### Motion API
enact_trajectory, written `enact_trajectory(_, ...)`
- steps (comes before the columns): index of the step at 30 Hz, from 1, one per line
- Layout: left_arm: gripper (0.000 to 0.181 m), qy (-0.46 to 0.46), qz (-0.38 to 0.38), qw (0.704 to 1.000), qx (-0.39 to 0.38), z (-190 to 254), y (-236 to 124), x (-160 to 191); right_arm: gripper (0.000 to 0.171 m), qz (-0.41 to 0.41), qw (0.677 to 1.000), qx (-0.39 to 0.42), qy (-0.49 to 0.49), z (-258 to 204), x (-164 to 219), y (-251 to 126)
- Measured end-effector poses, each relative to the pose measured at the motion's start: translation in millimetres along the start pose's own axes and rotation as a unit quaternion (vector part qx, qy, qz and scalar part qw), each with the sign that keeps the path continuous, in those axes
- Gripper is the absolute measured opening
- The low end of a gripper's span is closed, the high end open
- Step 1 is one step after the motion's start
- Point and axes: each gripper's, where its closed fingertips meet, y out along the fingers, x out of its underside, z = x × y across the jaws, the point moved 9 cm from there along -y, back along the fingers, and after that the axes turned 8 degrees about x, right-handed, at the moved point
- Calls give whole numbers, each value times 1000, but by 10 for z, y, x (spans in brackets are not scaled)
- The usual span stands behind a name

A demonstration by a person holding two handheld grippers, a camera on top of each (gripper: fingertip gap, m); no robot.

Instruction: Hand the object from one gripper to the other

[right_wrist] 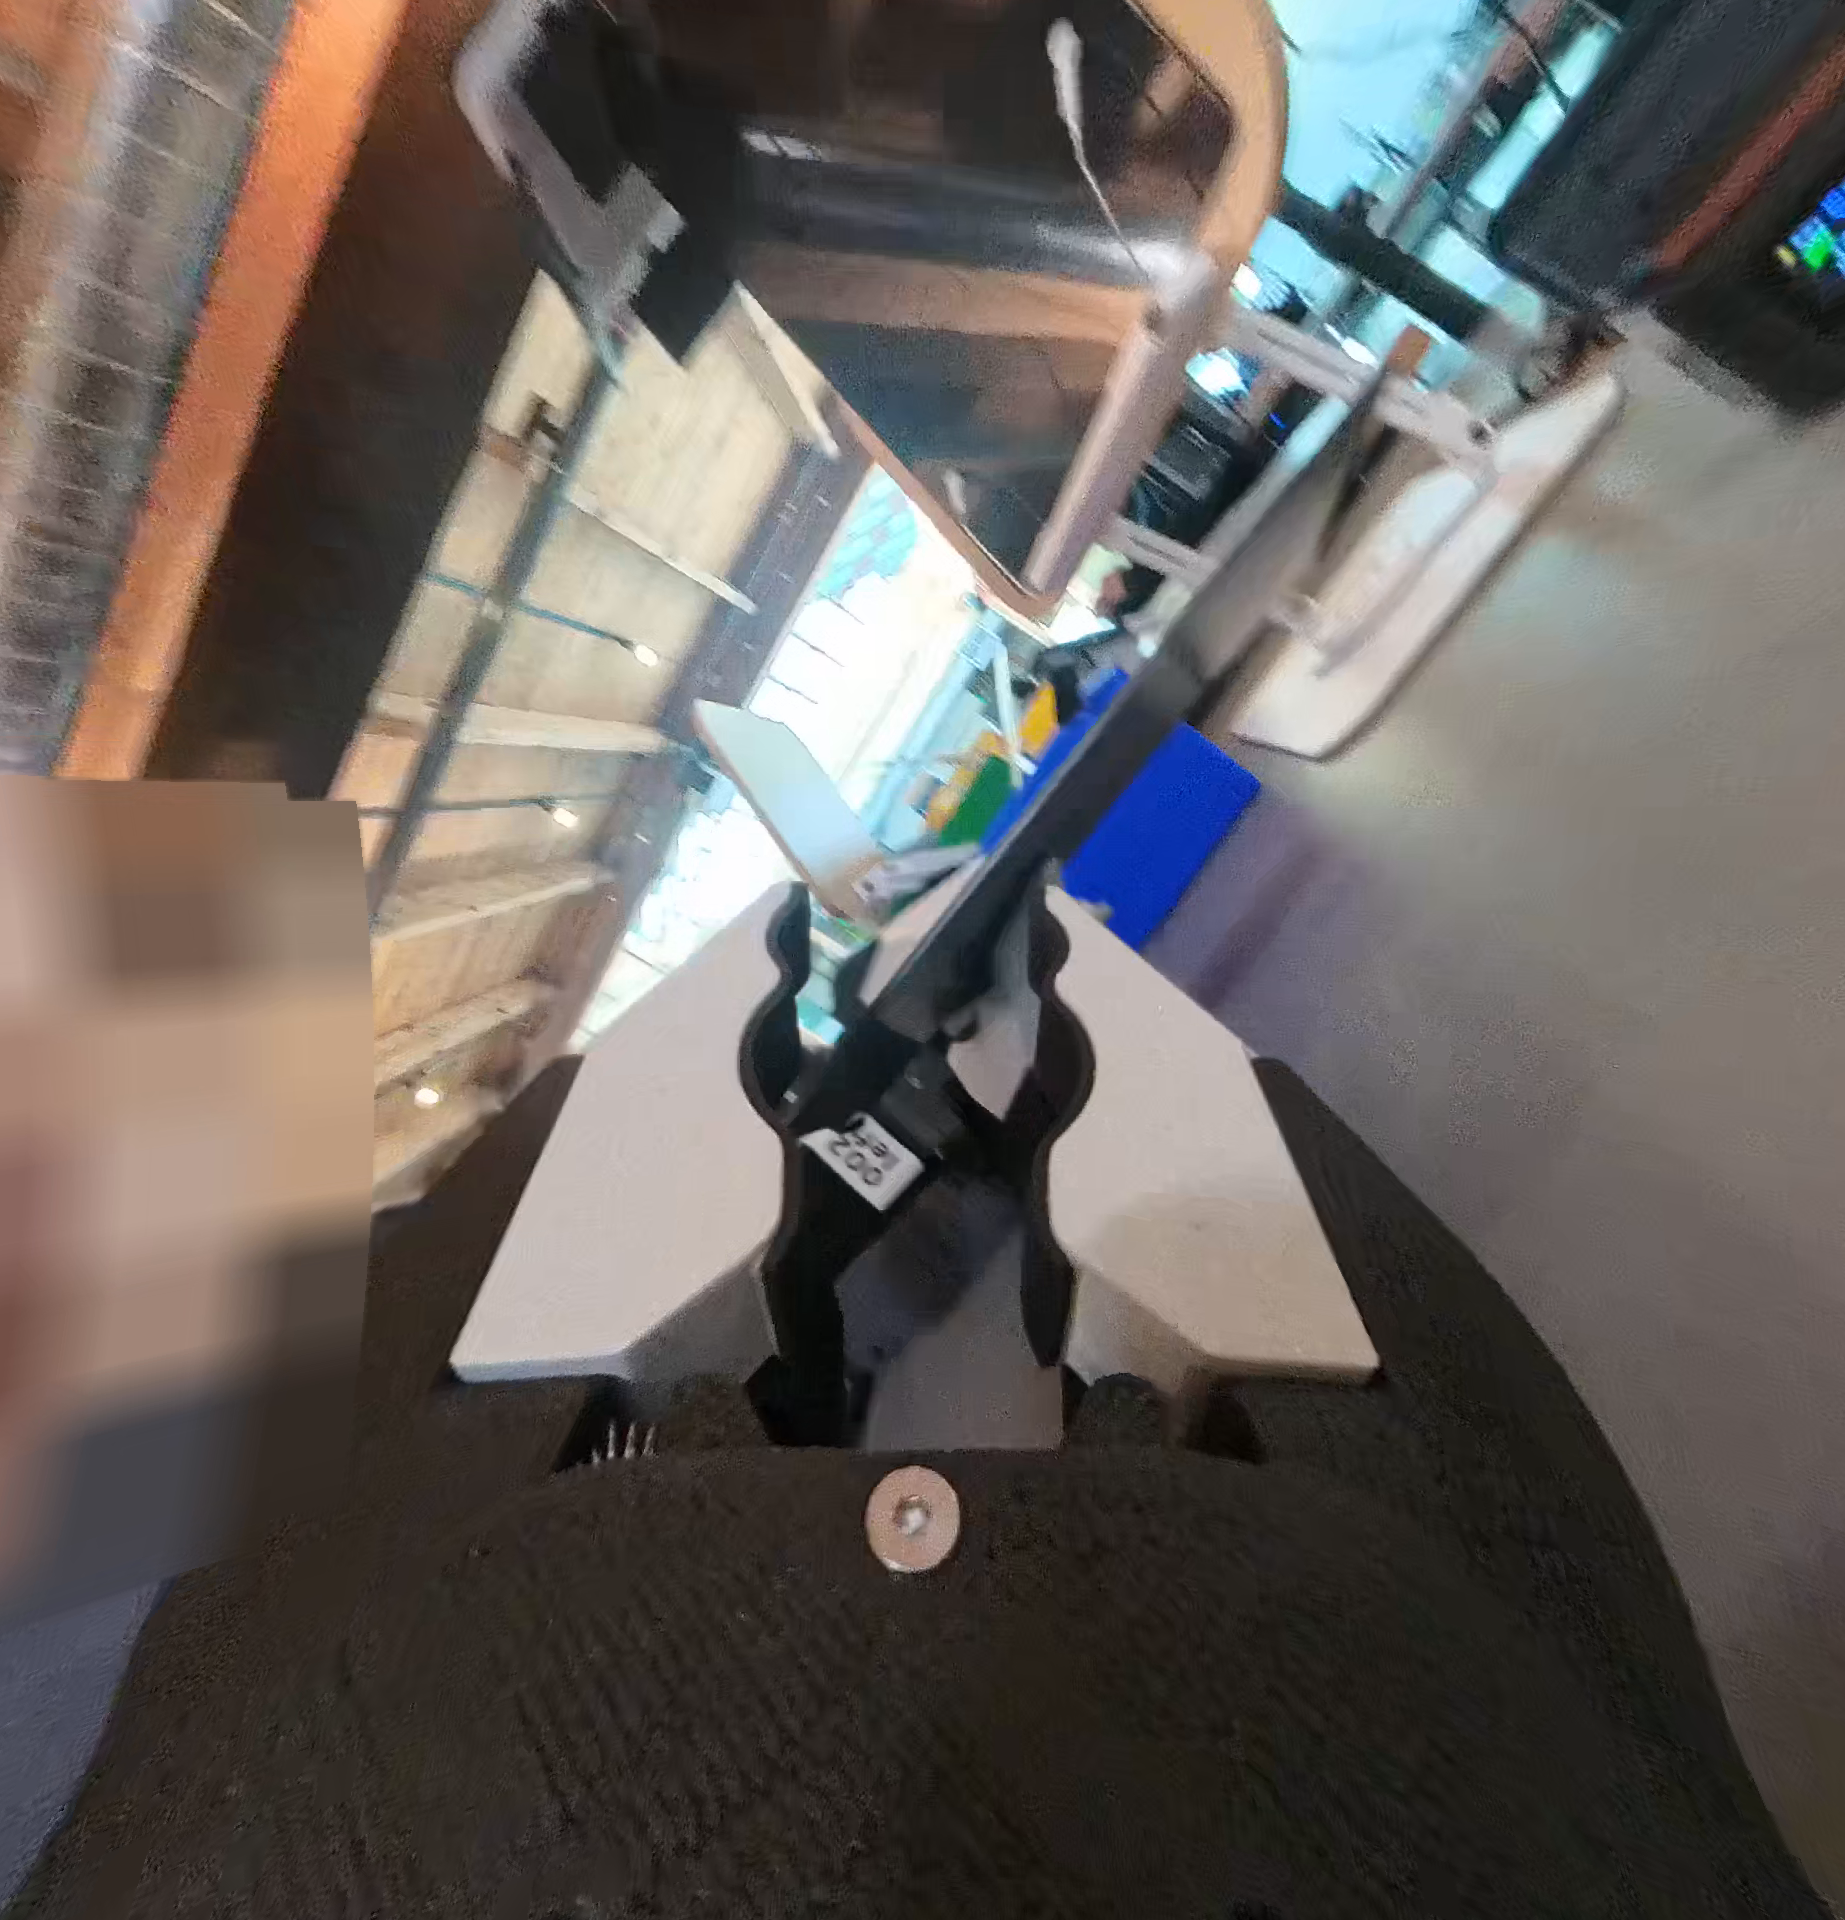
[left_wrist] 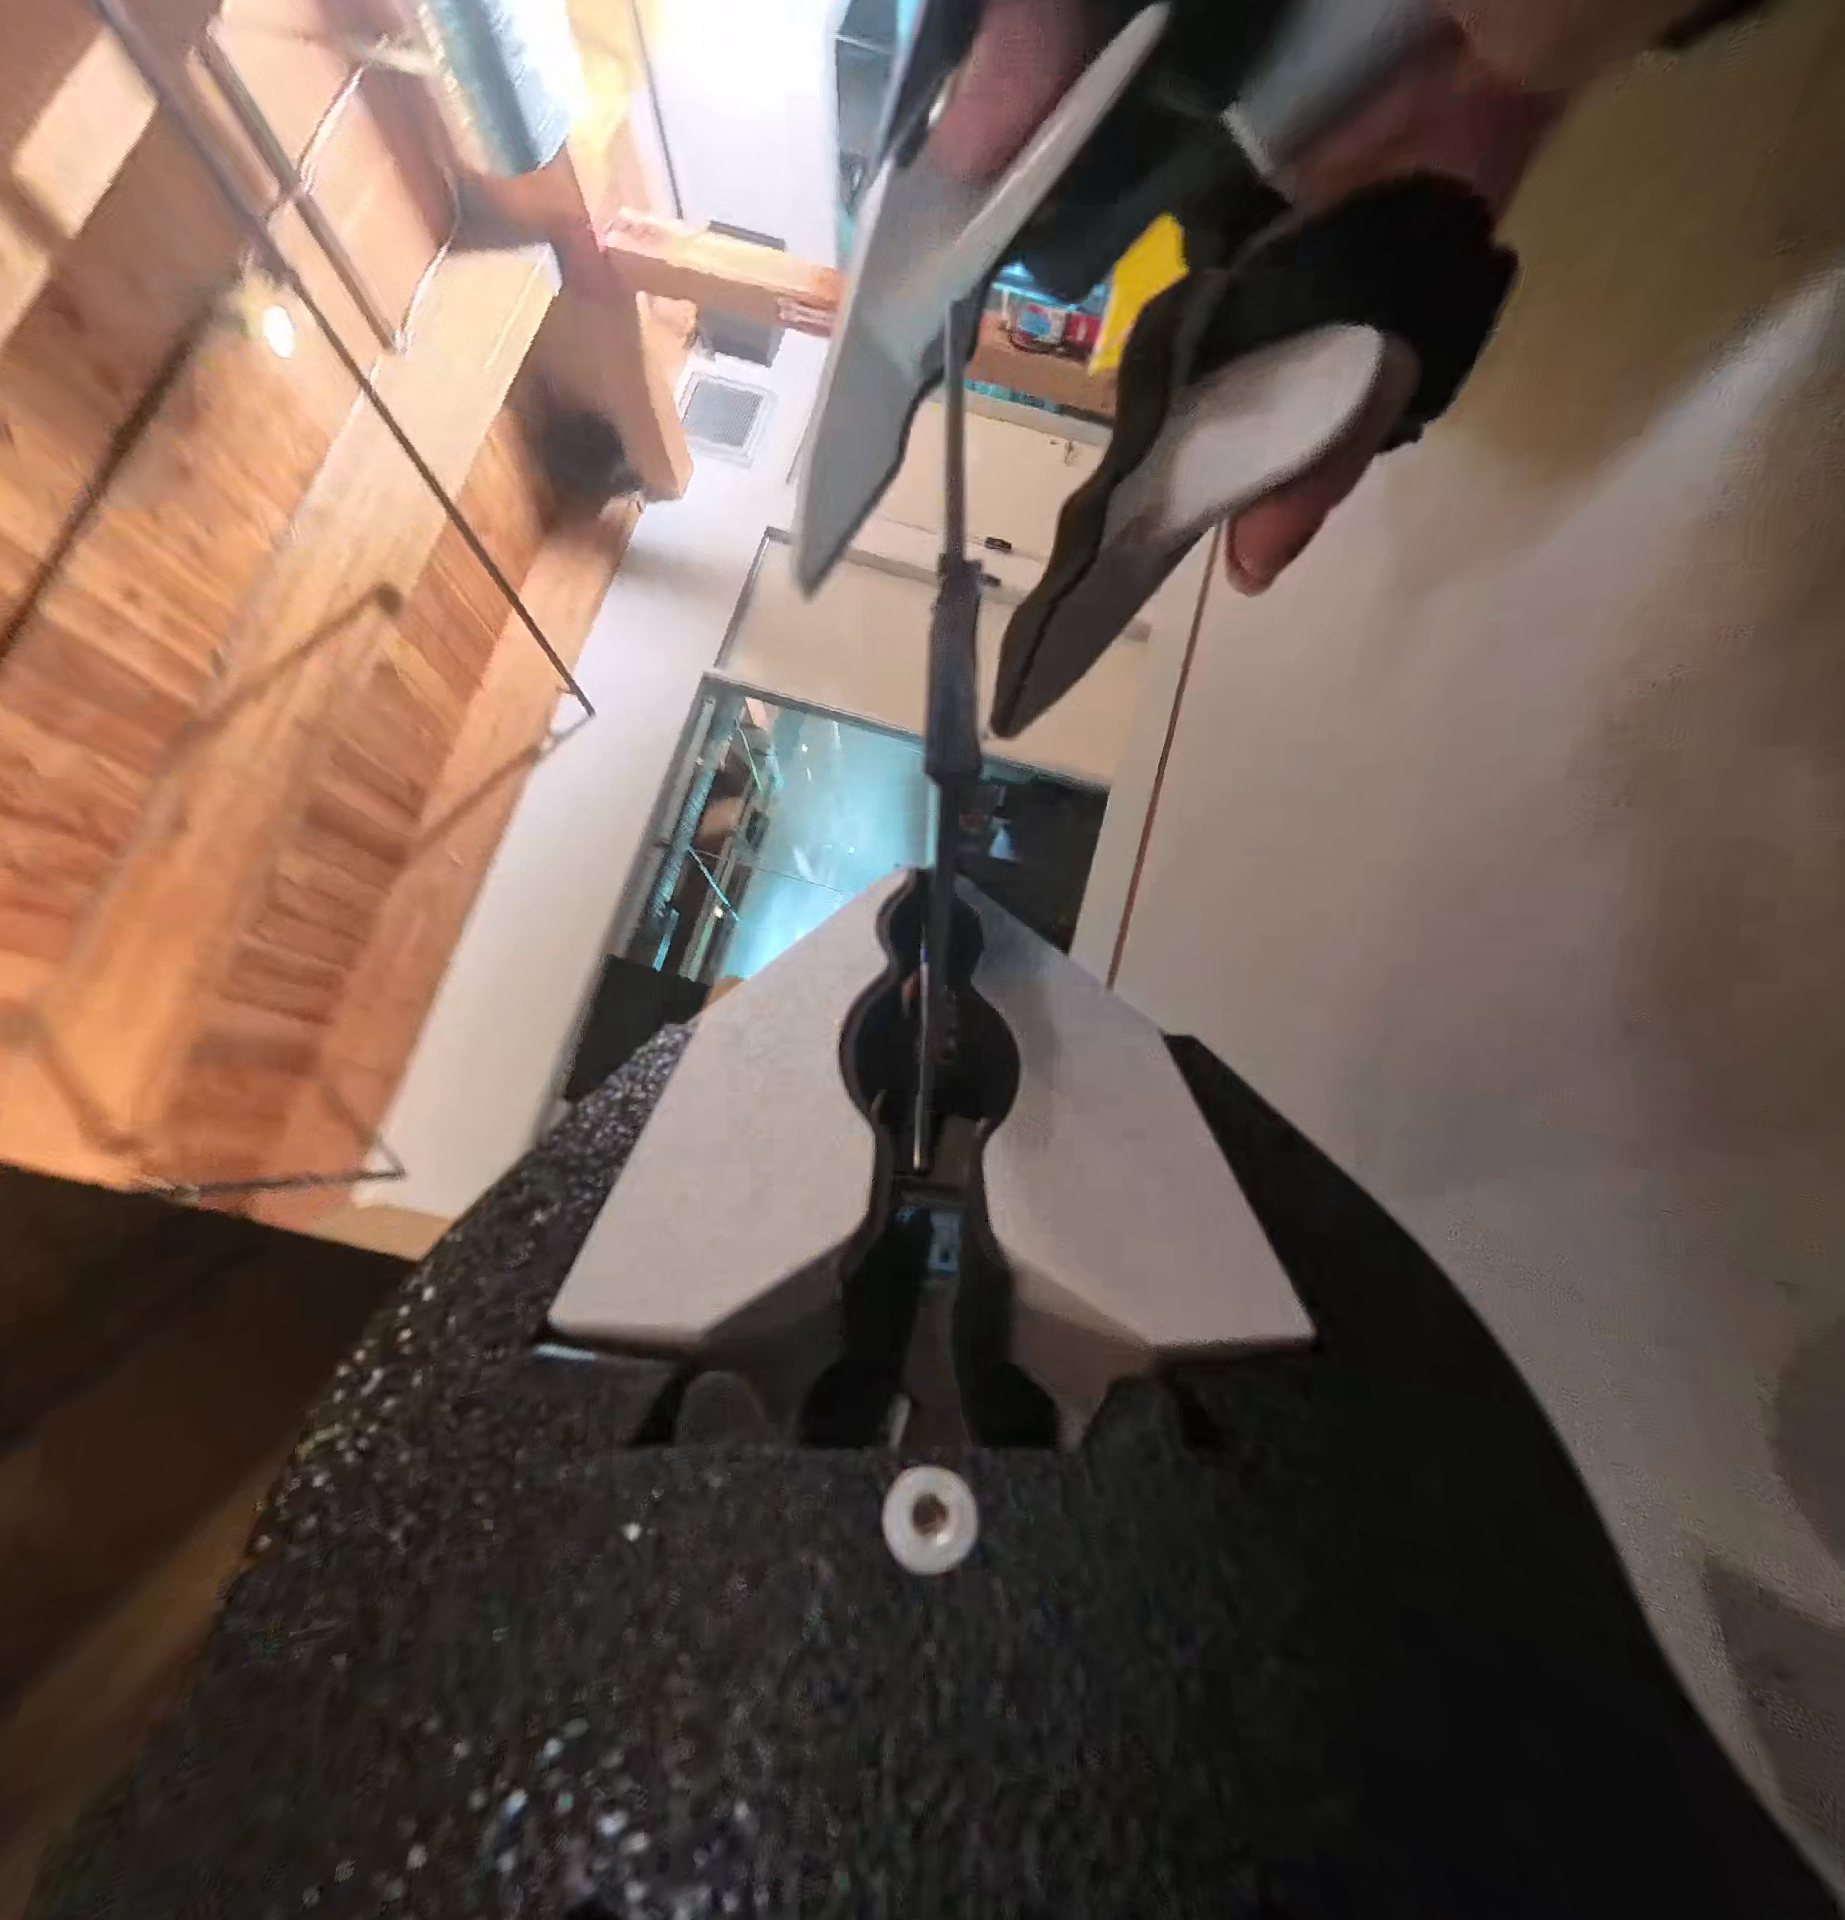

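My left tongs (left_wrist: 933, 909) pinch the thin dark object (left_wrist: 949, 675), its length running straight ahead into my right tongs (right_wrist: 918, 914), which stand parted around its far end.

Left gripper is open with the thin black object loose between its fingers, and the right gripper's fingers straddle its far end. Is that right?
Not quite. The left gripper is not open: in the left wrist view its fingers are shut on the thin black object. The rest holds: the right gripper has a finger on either side of the object's far end.
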Motion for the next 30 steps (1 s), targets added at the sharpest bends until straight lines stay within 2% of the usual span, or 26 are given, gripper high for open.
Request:
enact_trajectory(4, 0, 59, 14, 998, 11, 82, -7, -116, 27, -64, 997, 34, -29, -17, 89, 39)
enact_trajectory(6, 0, 42, 16, 999, 13, 83, -9, -139, 10, -75, 994, 55, -59, -13, 116, 47)
enact_trajectory(9, 10, -82, 45, 995, 36, 24, -14, -120, 6, -74, 990, 66, -102, -22, 111, 39)
enact_trajectory(13, 30, -272, 107, 952, 95, -66, -22, -47, 6, -58, 988, 57, -133, -85, 97, 52)
enact_trajectory(16, 53, -330, 139, 925, 128, -67, -35, -23, 6, -45, 984, 63, -161, -100, 87, 53)
enact_trajectory(18, 59, -343, 147, 919, 129, -82, -48, -8, 6, -35, 984, 59, -165, -110, 68, 35)
enact_trajectory(25, 58, -406, 122, 902, 84, -175, -48, 171, 0, 19, 983, 35, -182, -201, -31, -76)
enact_trajectory(26, 56, -436, 128, 888, 73, -218, -56, 212, 0, 28, 980, 34, -194, -226, -48, -98)
enact_trajectory(27, 55, -483, 144, 861, 67, -273, -73, 245, 0, 30, 976, 38, -213, -245, -57, -117)
enact_trajectory(30, 56, -629, 225, 736, 110, -376, -98, 305, 0, 23, 965, 63, -254, -249, -51, -129)
